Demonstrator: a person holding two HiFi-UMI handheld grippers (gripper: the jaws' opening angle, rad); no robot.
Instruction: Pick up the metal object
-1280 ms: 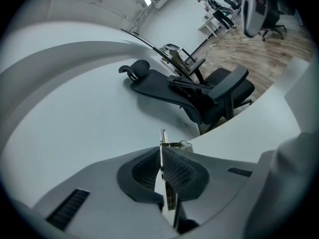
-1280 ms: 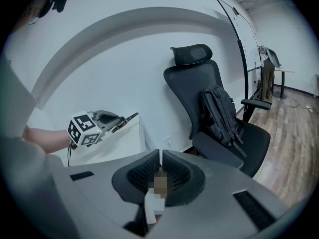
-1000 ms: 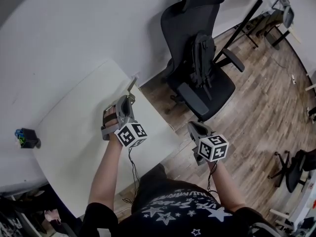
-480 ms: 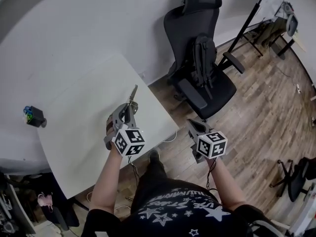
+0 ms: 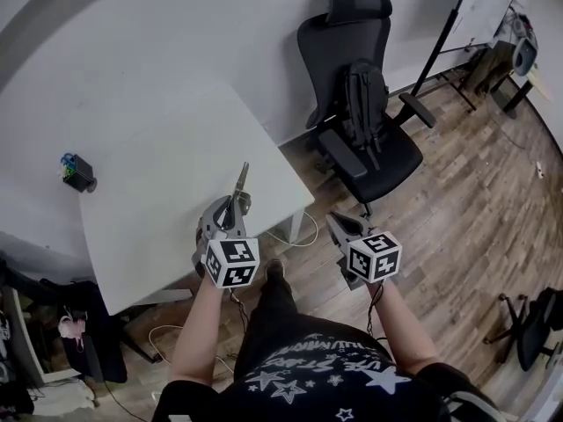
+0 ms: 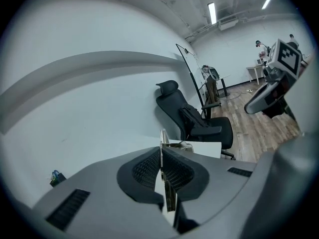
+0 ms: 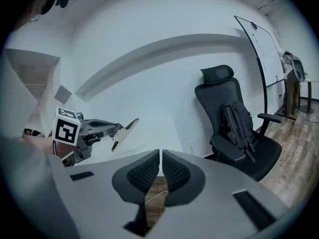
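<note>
The metal object [image 5: 240,185] is a thin flat plate, and it sticks up and forward out of my left gripper [image 5: 233,203], which is shut on it over the near edge of the white table [image 5: 158,156]. In the left gripper view the plate [image 6: 163,142] shows edge-on, pinched between the dark pads. From the right gripper view the same plate [image 7: 124,132] juts out of the left gripper [image 7: 107,129]. My right gripper [image 5: 334,224] hangs over the wooden floor to the right of the table, its jaws together with nothing between them [image 7: 161,154].
A black office chair [image 5: 361,130] with a backpack on its seat stands right of the table. A small black holder [image 5: 77,172] with coloured things sits at the table's far left corner. A whiteboard stand [image 5: 449,33] and a white cable [image 5: 286,237] are on the floor.
Both grippers have drawn back from the table and the chair. The left one has rolled, still shut on the plate, and now sits at the table's near edge. The right stays shut.
</note>
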